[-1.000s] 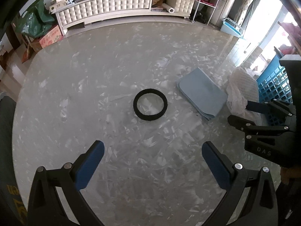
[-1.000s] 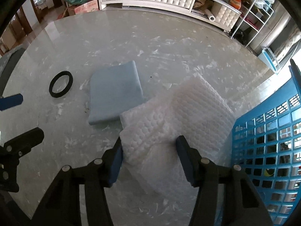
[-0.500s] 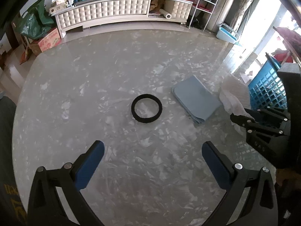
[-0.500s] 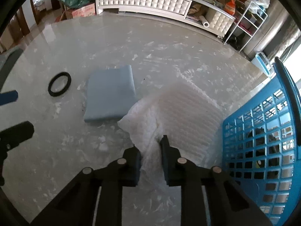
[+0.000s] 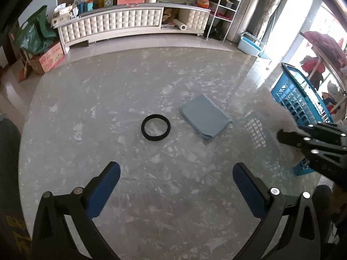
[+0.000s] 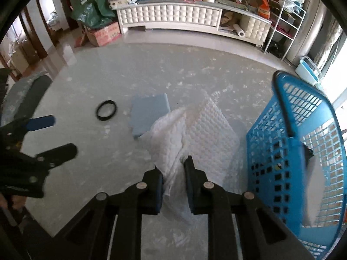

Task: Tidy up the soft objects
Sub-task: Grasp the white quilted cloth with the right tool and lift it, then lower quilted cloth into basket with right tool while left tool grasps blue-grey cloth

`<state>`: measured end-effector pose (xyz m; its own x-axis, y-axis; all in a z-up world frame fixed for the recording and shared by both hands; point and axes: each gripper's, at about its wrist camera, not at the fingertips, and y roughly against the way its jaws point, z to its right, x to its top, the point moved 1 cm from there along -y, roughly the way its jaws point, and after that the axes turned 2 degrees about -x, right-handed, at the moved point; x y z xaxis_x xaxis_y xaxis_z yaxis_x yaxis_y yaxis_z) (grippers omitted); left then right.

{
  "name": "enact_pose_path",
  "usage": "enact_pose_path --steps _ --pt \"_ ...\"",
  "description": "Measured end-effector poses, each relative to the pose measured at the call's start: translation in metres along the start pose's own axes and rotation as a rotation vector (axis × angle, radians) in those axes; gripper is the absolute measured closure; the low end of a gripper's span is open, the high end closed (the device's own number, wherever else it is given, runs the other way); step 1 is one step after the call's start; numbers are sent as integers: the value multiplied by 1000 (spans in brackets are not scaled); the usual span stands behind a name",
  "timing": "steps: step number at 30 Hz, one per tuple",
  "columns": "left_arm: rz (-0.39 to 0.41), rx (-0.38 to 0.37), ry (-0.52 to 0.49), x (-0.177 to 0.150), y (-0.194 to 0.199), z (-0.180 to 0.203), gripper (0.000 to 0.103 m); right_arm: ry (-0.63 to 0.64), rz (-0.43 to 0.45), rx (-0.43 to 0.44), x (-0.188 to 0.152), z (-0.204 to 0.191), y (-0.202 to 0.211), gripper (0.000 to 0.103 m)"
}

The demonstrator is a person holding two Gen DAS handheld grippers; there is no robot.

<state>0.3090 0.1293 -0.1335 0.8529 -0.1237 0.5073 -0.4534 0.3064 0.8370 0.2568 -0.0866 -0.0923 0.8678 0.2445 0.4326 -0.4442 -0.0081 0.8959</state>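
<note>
1. Left wrist view: the left gripper (image 5: 176,178) hangs over a round marble table (image 5: 86,112), its 2 blue pads spread wide with nothing between them. Ahead lie a black ring (image 5: 155,127) and, just beside it, a folded blue cloth (image 5: 205,117). At the right edge, the right gripper (image 5: 282,134) lifts a white bubble-wrap sheet (image 5: 279,117) in front of a blue basket (image 5: 290,93).

2. Right wrist view: the right gripper (image 6: 173,169) is clamped tight on a bunched edge of the white bubble-wrap sheet (image 6: 206,130), which drapes down, overlapping the folded blue cloth (image 6: 149,112). The blue basket (image 6: 282,151) stands just to the right; the black ring (image 6: 106,113) lies apart on the left.
</note>
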Motion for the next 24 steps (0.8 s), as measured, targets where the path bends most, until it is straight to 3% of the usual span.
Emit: enact_pose_path --steps 5,11,18,24 --pt "18 -26 -4 0 14 8 0 -5 58 50 -5 8 45 87" --pt "-8 -6 -89 4 15 28 0 -41 139 106 -5 38 97 87" --pt "-29 -12 -197 17 2 58 0 -93 219 23 -14 92 139 87" --pt "-33 -26 -251 33 -17 73 0 -117 218 -45 -24 121 136 86"
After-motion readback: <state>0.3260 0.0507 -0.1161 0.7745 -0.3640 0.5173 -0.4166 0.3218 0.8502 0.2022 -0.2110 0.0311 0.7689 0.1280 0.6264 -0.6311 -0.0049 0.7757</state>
